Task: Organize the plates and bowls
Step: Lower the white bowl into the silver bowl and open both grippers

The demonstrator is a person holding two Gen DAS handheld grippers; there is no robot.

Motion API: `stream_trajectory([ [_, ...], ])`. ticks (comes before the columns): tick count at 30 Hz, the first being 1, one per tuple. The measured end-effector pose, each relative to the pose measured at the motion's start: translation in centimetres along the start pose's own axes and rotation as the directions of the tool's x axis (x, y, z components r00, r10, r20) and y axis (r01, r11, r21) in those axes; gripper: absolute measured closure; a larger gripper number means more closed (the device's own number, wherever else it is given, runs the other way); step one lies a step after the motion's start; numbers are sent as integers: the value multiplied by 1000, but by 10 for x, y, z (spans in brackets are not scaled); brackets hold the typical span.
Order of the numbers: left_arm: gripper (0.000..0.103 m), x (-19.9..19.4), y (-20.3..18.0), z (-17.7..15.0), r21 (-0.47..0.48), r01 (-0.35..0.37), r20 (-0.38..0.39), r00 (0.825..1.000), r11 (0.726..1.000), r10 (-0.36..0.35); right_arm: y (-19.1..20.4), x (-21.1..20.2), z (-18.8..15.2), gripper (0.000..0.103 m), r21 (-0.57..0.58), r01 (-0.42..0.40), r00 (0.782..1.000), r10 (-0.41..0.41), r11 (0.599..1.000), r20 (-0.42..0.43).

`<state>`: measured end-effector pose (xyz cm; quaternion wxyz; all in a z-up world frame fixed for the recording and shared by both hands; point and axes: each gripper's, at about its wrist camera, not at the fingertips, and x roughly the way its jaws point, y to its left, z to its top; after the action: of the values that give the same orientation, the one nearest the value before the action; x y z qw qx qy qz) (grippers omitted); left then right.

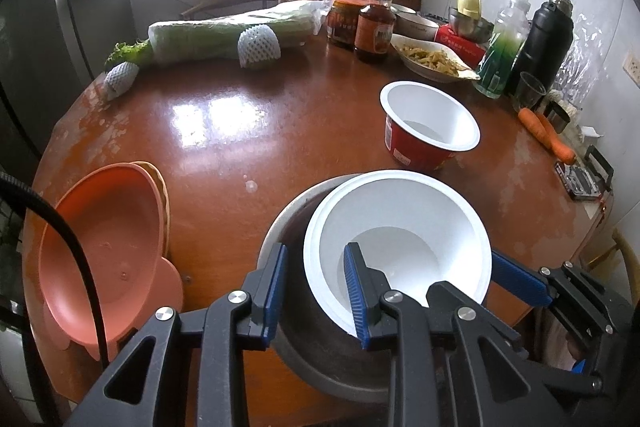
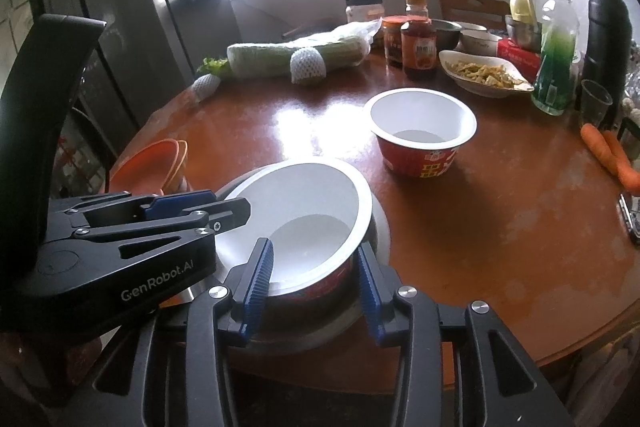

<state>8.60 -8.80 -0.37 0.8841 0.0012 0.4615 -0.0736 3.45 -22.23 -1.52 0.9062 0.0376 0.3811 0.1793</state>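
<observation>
While the left gripper [image 1: 316, 291] looks down, its two blue fingers sit wide apart on each side of the near rim of the paper bowl [image 1: 400, 227] — one finger inside, one outside, not pinching yet. The paper bowl rests tilted inside the metal bowl [image 1: 280, 227]. Pink plates [image 1: 104, 247] lean at the table's edge.

From the right view, the right gripper [image 2: 316, 287] is also spread wide around the paper bowl's rim, holding nothing. A second paper bowl [image 2: 422, 131] waits farther back. I think it's best to squeeze softly — thin rims bend — and lift straight up
</observation>
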Motion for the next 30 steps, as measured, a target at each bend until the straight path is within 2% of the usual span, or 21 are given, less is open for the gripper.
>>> stream_trajectory([
  [6, 74, -5, 0, 1, -1, -1, 11, 1000, 1000, 1, -2, -3, 1, 54, 8, -2, 1000, 2, 1000, 11],
  [30, 73, -28, -12, 8, 23, -13, 67, 998, 1000, 12, -17, -25, 6, 48, 42, 3, 997, -6, 999, 81],
])
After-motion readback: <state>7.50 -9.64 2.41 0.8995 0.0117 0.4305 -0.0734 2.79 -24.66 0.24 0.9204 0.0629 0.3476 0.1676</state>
